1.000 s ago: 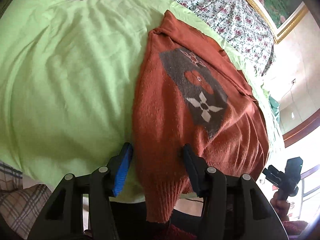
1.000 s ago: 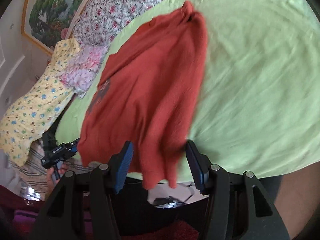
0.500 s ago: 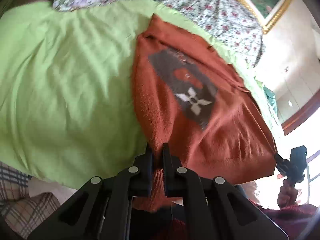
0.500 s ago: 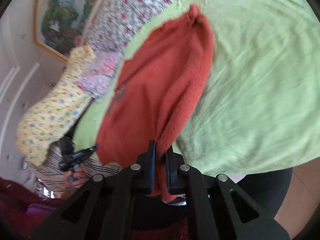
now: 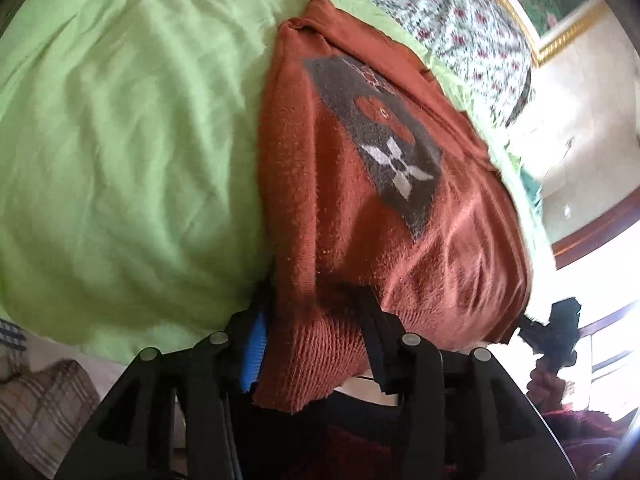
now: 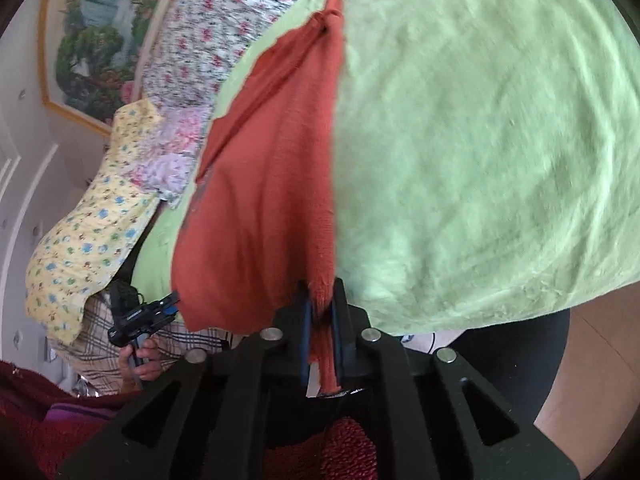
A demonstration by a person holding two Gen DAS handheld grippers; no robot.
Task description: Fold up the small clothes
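A rust-orange knit sweater (image 5: 360,168) with a dark grey patch and a white cross motif lies on the green bedsheet (image 5: 120,140), its hem hanging over the near edge. My left gripper (image 5: 312,332) stands open, its fingers apart on either side of the ribbed hem (image 5: 320,352). My right gripper (image 6: 320,324) is shut on the other hem corner of the sweater (image 6: 272,184), the cloth pinched between the pads. The left gripper shows in the right wrist view (image 6: 140,316), and the right gripper shows in the left wrist view (image 5: 556,332).
Floral bedding (image 5: 440,8) and a yellow printed pillow (image 6: 88,236) lie at the far side of the bed. A framed picture (image 6: 100,36) hangs on the wall. A plaid cloth (image 5: 40,400) hangs below the bed's near edge.
Half a second ago both grippers were shut on the hem. Now the left jaws have spread open around the hem, while the right stays clamped.
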